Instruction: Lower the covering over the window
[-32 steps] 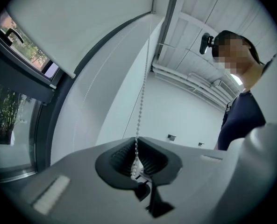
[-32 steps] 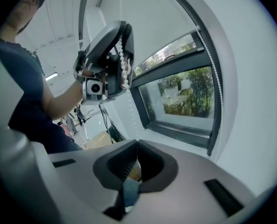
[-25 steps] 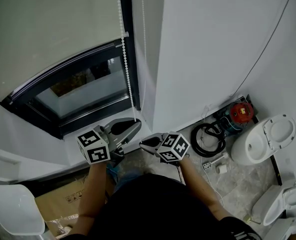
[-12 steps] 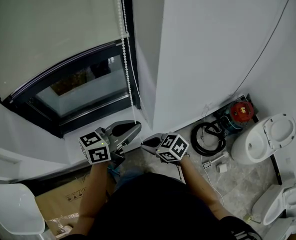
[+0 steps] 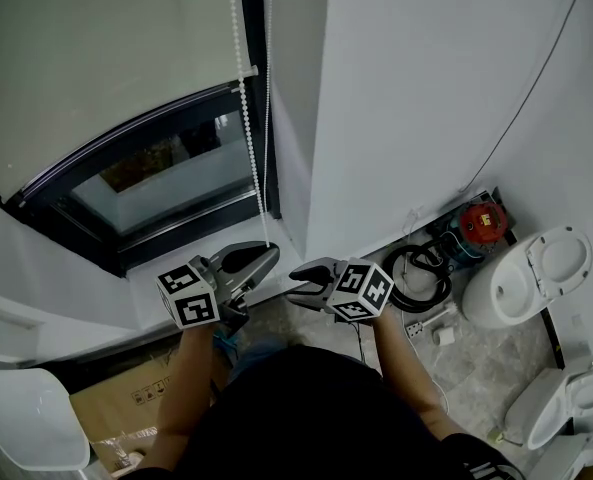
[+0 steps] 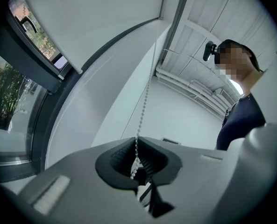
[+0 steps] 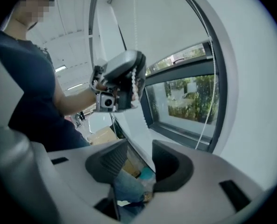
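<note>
At lower centre, head view | left claw (image 5: 268, 253) pinches bead chain (image 5: 251, 138), holding it taut | right claw (image 5: 301, 286) just opening, nothing between, likely to regrip | blind (image 5: 96, 58) upper left, window (image 5: 166, 173) strip uncovered

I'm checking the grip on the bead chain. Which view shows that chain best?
The left gripper view: the bead chain runs straight down into the shut fingers of the left gripper. The head view shows it thin and small beside the window. The right gripper view shows it far off, a few beads at the left gripper.
</note>
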The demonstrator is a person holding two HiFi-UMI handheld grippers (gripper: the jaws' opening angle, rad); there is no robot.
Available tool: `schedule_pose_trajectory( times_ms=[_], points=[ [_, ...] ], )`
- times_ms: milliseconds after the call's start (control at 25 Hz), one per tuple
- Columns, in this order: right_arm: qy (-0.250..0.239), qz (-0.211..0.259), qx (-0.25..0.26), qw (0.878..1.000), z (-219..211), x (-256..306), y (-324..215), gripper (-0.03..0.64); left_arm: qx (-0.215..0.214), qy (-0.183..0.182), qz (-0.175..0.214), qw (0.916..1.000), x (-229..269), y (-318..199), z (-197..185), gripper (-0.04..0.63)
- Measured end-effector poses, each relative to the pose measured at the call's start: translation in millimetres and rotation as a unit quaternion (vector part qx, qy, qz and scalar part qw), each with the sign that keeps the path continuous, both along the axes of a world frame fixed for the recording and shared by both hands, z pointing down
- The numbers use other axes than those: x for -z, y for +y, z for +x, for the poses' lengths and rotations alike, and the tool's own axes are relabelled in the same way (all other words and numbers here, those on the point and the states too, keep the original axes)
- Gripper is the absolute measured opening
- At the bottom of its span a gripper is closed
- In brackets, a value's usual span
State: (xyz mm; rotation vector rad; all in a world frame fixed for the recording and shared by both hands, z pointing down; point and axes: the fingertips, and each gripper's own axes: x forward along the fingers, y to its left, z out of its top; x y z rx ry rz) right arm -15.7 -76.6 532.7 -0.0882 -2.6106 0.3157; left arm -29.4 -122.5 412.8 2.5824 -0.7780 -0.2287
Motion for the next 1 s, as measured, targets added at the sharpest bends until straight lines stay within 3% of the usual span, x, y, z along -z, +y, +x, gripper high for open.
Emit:
schedule_pose_trajectory(
  times_ms=[120, 240, 400, 720, 1000],
  points=[
    [-0.033, 0.022, -0.006, 0.999, 3, 33, -8, 0.135, -0.005, -0.017, 0.002, 0.9998, -4, 0, 1, 0.021],
    [-0.077, 0.043, -0.025, 0.996, 2, 70, -14, 0.133, -0.013, -0.069, -0.014, 0.9975, -29, 7, 6, 0.02],
    [-0.134, 0.056, -0.036, 0.989, 0, 111, -16, 0.133, -0.008, -0.03, -0.033, 0.999, -38, 12, 6, 0.02],
    [-0.222, 0.068, -0.059, 0.971, -15, 182, -32, 0.133, -0.007, -0.016, -0.037, 0.9992, -37, 13, 7, 0.02],
    [-0.259, 0.081, -0.07, 0.96, -32, 224, -42, 0.107, -0.01, -0.011, -0.032, 0.9994, -38, 13, 8, 0.02]
  ],
)
